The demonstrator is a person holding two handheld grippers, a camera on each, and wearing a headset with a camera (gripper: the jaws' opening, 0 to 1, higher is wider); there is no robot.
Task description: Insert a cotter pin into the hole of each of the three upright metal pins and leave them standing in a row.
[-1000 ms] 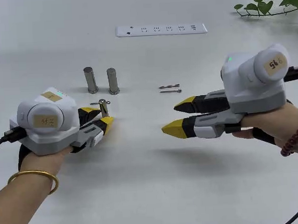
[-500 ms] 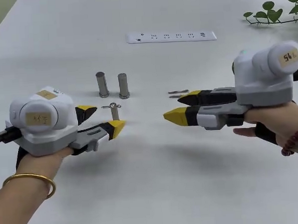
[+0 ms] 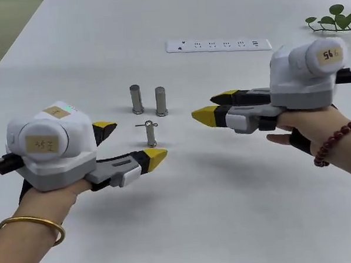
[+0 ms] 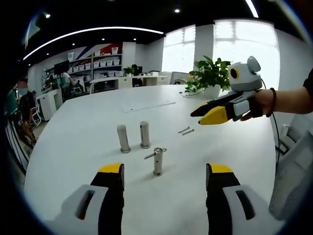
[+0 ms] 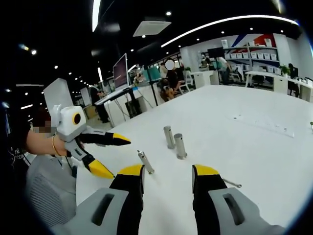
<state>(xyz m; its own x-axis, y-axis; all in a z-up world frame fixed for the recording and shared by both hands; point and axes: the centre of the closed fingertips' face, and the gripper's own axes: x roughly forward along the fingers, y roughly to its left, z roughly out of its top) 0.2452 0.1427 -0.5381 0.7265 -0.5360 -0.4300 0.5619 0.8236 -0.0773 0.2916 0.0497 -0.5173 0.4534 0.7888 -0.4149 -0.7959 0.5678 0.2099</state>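
Hovering wide-jawed near the upright metal pin [image 3: 151,137] carrying a cotter pin [image 3: 144,125], left gripper [image 3: 132,141]; right gripper [image 3: 212,105] narrowly parted, empty.

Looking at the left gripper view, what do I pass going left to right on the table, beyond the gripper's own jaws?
plain metal pin → second plain metal pin → metal pin with a cotter pin through it → two loose cotter pins → right gripper, jaws open

Left hand-held gripper [image 3: 135,142], right hand-held gripper [image 3: 208,105]: jaws apart, empty.
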